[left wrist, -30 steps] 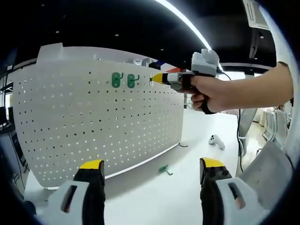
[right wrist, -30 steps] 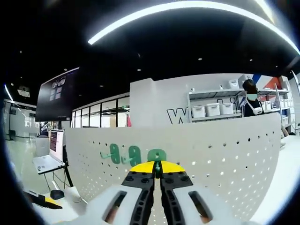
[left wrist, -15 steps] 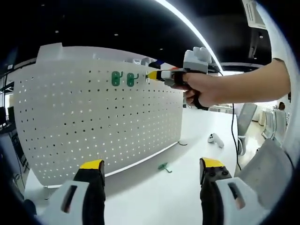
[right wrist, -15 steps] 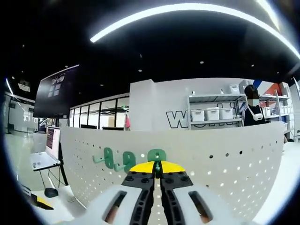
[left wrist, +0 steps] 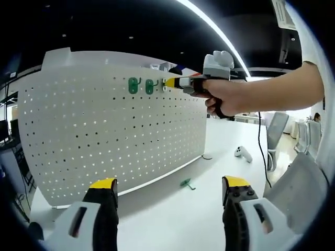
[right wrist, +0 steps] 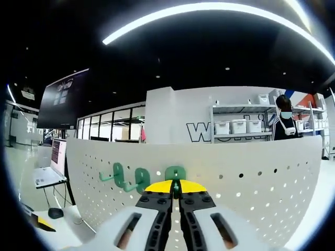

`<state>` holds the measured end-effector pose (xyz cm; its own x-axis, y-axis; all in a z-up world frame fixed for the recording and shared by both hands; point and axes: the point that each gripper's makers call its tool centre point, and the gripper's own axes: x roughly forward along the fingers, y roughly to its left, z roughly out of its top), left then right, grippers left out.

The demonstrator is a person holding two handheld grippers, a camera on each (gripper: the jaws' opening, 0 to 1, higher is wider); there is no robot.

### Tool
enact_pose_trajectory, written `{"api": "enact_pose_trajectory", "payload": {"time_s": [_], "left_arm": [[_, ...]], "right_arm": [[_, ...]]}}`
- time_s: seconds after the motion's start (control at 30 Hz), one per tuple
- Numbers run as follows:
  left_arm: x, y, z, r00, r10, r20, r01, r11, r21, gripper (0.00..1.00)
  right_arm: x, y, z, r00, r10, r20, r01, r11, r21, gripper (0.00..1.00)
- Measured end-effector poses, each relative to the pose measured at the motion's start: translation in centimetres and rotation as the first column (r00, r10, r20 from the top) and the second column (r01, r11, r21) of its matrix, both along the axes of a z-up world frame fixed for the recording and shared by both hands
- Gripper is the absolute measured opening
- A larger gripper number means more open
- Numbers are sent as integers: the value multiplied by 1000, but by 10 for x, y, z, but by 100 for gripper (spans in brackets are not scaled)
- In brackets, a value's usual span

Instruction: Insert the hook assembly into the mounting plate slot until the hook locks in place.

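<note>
From the left gripper view, a spare green plastic hook (left wrist: 186, 183) lies on the white table (left wrist: 172, 219) before the white perforated mounting plate (left wrist: 104, 136); the left gripper (left wrist: 170, 191) is spread, empty. The right gripper (right wrist: 176, 187), arm outstretched, pinches a green hook assembly (right wrist: 175, 173) against the plate's top row beside two mounted green hooks (right wrist: 128, 177).

A white controller (left wrist: 241, 153) lies on the table (left wrist: 209, 209); a laptop (right wrist: 49, 170), perhaps open, stands aside.
</note>
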<state>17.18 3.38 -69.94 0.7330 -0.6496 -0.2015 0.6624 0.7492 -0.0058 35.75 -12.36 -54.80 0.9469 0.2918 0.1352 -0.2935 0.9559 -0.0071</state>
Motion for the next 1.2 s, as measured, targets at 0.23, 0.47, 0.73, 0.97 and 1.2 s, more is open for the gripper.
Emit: {"api": "enact_pose_trajectory", "payload": {"time_s": [0.23, 0.47, 0.73, 0.97, 1.2], "left_arm": [[1, 4, -4, 1000, 6, -9, -6, 1000, 7, 83], [1, 2, -5, 1000, 4, -13, -4, 1000, 10, 82], [1, 6, -3, 1000, 17, -6, -17, 1000, 12, 82], [3, 9, -5, 999, 32, -22, -32, 999, -11, 82], [3, 7, -2, 999, 31, -15, -31, 999, -17, 81]], "right_arm": [[1, -1, -1, 1000, -3, 3, 3, 1000, -2, 1], [2, 1, -2, 999, -46, 2, 46, 998, -31, 1], [4, 1, -3, 989, -145, 9, 146, 989, -29, 1], [6, 0, -5, 980, -201, 10, 201, 979, -20, 2], [4, 0, -5, 981, -194, 12, 194, 981, -22, 2]]}}
